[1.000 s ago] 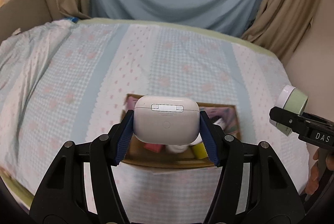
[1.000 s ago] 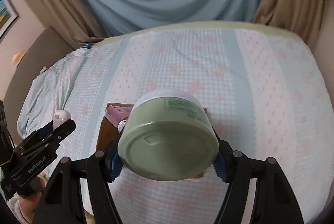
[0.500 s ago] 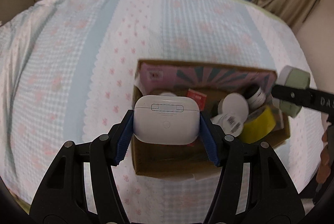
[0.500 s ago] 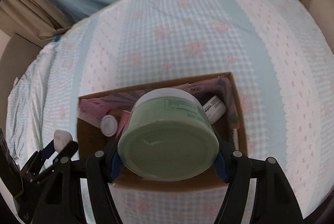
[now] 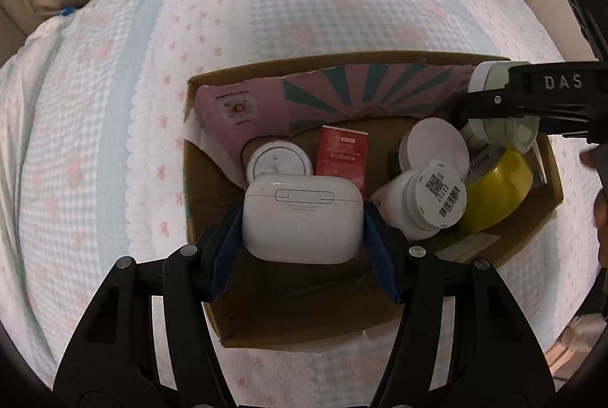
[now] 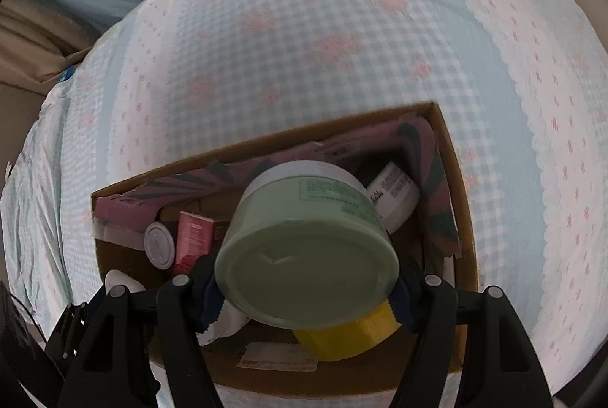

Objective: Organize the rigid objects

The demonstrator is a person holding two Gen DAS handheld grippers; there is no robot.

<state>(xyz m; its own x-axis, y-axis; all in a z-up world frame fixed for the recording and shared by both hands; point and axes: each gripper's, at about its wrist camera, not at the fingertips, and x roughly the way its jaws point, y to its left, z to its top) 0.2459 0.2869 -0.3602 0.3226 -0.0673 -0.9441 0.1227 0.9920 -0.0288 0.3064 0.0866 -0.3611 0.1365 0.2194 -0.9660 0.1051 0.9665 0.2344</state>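
Observation:
My left gripper (image 5: pixel 303 218) is shut on a white earbuds case (image 5: pixel 302 218) and holds it over the left half of an open cardboard box (image 5: pixel 212 298). My right gripper (image 6: pixel 306 279) is shut on a pale green jar (image 6: pixel 307 256) with a white lid and holds it over the right side of the same box (image 6: pixel 465 218). The jar also shows in the left wrist view (image 5: pixel 497 104), behind the right gripper's black finger (image 5: pixel 532 100).
The box lies on a bed with a blue and pink checked cover (image 5: pixel 304 9). Inside are a pink patterned carton (image 5: pixel 342 96), a red packet (image 5: pixel 342 157), white jars (image 5: pixel 433 146), a barcode-labelled bottle (image 5: pixel 437 203) and yellow tape (image 5: pixel 497 191). Curtains hang behind.
Both grippers have come down and forward over the box with their loads. The box now fills the lower middle of both views and its contents show plainly.

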